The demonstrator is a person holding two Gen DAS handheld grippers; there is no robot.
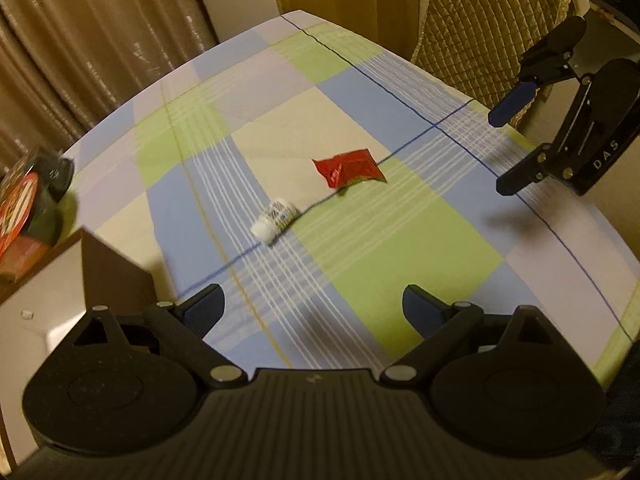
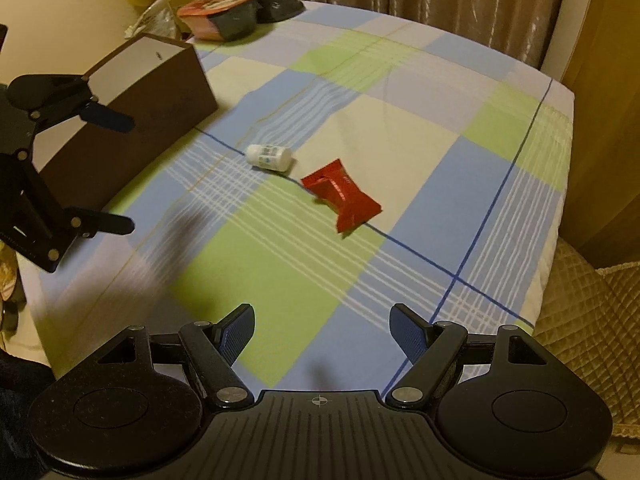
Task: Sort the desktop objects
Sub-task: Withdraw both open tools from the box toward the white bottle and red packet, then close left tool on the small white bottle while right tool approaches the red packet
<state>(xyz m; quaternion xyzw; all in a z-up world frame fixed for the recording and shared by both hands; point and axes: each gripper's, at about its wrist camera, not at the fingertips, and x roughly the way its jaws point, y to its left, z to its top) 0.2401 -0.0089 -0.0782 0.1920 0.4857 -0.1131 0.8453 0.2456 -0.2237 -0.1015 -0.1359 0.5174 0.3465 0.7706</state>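
A checked cloth [image 2: 400, 128] is spread over the table. Near its middle a small white bottle [image 2: 268, 157] lies on its side, and a red packet [image 2: 342, 200] lies just beside it, apart from it. A brown box [image 2: 132, 120] stands at the table's left side, with black bowls [image 2: 236, 16] beyond it at the far corner. The left gripper [image 1: 314, 308] is held above the cloth, jaws spread wide and empty. The right gripper [image 2: 322, 330] is likewise released, holding nothing, short of the packet.
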